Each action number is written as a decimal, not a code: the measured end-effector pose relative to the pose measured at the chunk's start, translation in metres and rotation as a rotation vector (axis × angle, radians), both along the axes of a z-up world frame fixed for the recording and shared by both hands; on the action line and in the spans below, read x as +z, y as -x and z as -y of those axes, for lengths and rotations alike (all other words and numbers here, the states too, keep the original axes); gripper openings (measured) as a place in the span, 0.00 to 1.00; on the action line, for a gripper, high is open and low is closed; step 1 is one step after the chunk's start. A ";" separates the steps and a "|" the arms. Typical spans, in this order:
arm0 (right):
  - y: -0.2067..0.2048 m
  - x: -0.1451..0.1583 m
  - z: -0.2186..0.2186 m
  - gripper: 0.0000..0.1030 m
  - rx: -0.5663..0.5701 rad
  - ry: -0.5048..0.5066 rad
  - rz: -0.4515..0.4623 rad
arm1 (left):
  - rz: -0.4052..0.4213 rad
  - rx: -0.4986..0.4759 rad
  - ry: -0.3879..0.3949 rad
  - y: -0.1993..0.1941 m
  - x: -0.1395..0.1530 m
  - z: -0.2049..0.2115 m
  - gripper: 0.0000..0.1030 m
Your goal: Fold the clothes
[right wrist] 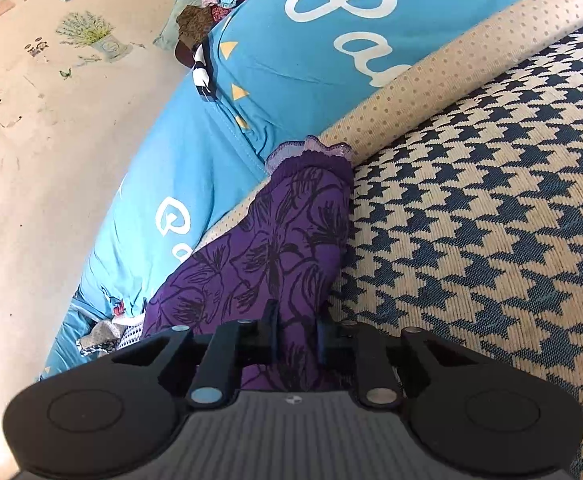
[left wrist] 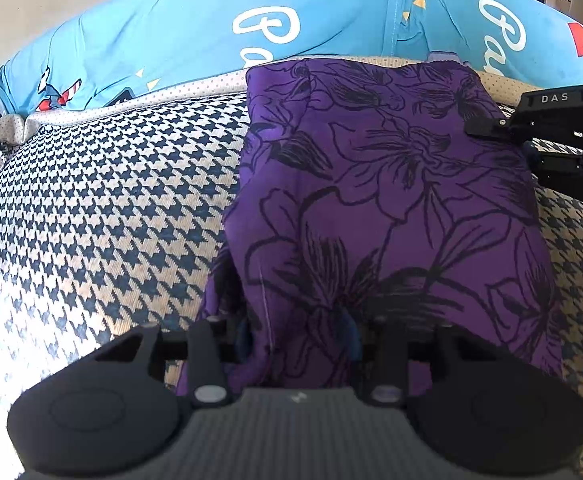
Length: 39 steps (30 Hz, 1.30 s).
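**Operator:** Looking down my left gripper [left wrist: 297, 338] now: its jaws are pinched on the near hem of the purple floral garment [left wrist: 391, 184]. The cloth lies flat on the houndstooth cover [left wrist: 103, 200], and its long axis runs straight away from me toward the blue pillows [left wrist: 179, 32].

**Spotter:** And the right one?

**Operator:** My right gripper [right wrist: 295, 332] is clamped too, with a fold of the same purple fabric bunched between its fingers. In the left view it sits on the garment's right edge, up toward the far end. So I hold one short end and one long side.

**Spotter:** Which hand leads the fold?

**Operator:** The left, I'd judge. It has the near hem, and the frilled far end [right wrist: 309, 150] lies dead ahead along the length, touching the dotted border [right wrist: 431, 92]. Carrying the hem forward would halve the piece.

**Spotter:** Risk?

**Operator:** The right grip sits off the centre line, so the fold may skew if both hands don't travel together.
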State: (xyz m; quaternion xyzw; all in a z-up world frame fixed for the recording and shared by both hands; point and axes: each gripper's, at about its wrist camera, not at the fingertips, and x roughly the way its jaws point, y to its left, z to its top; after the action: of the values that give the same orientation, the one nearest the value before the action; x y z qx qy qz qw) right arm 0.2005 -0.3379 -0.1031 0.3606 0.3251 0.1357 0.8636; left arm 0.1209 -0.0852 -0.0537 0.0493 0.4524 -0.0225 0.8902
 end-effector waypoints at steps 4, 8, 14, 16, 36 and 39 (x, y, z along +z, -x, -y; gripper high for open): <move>0.009 0.015 -0.002 0.13 -0.027 0.032 0.019 | 0.008 -0.011 -0.004 -0.003 0.000 0.003 0.39; 0.023 0.032 0.000 0.12 -0.053 0.071 0.039 | 0.017 -0.033 -0.007 -0.005 0.000 0.012 0.39; 0.044 0.047 0.016 0.10 -0.106 0.112 0.048 | 0.028 -0.098 0.035 -0.002 0.005 0.026 0.41; 0.049 0.050 0.024 0.10 -0.132 0.121 0.043 | 0.036 -0.130 0.051 0.000 0.007 0.032 0.42; 0.173 0.072 0.170 0.03 -0.474 0.218 -0.032 | 0.055 -0.362 0.076 0.041 0.005 0.090 0.65; 0.184 0.065 0.195 0.05 -0.481 0.115 -0.040 | 0.055 -0.346 0.068 0.040 0.001 0.092 0.68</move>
State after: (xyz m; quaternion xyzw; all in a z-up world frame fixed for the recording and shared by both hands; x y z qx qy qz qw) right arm 0.0167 -0.5332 -0.0386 0.3804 0.2542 -0.0998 0.8836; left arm 0.0805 -0.1776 -0.0528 0.0969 0.4118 -0.1891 0.8862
